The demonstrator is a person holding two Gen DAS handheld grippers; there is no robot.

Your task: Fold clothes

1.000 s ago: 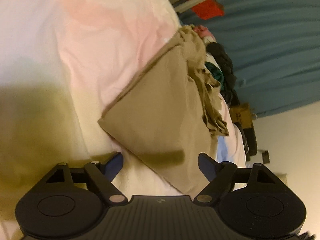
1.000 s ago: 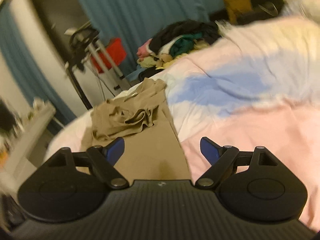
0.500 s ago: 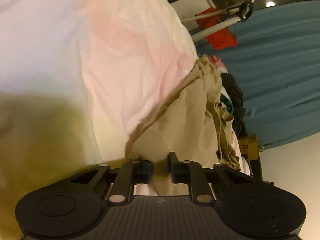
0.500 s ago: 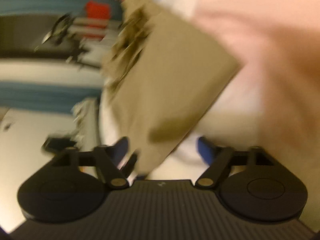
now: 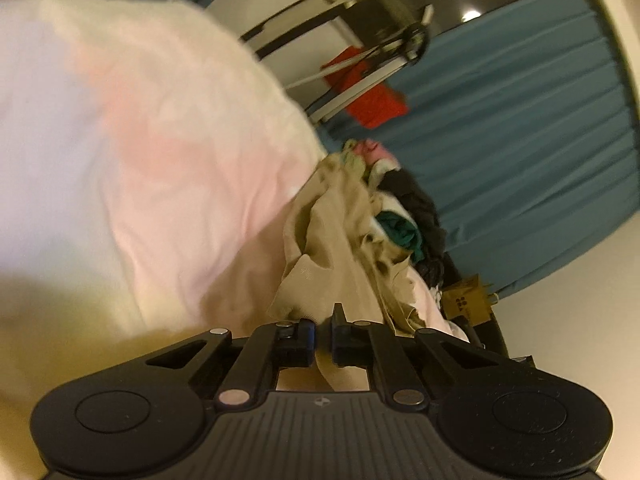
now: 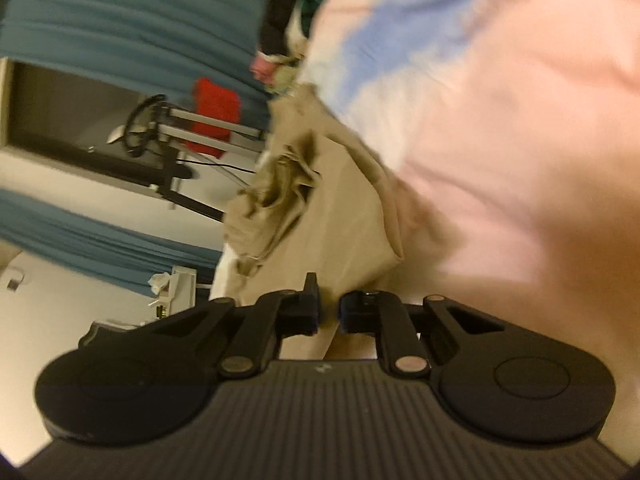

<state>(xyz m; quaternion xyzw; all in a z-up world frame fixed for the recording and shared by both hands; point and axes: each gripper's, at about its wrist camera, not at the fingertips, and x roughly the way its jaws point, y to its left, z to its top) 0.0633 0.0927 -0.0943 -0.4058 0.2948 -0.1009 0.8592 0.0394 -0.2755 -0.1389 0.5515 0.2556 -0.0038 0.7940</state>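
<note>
A tan garment (image 5: 340,248) lies partly folded on a bed with a pink, white and blue cover (image 5: 168,152). My left gripper (image 5: 323,334) is shut on the garment's near corner, and the cloth hangs down between its fingers. In the right wrist view the same tan garment (image 6: 340,208) stretches away from my right gripper (image 6: 330,312), which is shut on another near edge of it. The far end of the garment is bunched and wrinkled. Both views are tilted and blurred.
A pile of mixed clothes (image 5: 400,216), dark, green and pink, sits beyond the tan garment at the bed's edge. Blue curtains (image 5: 520,128) hang behind. A metal rack with a red item (image 6: 208,120) stands beside the bed. A cardboard box (image 5: 468,296) lies near the curtain.
Both grippers went from open to shut on the tan garment's near corners. The garment has lifted and crumpled toward the grippers, and both views have tilted.
</note>
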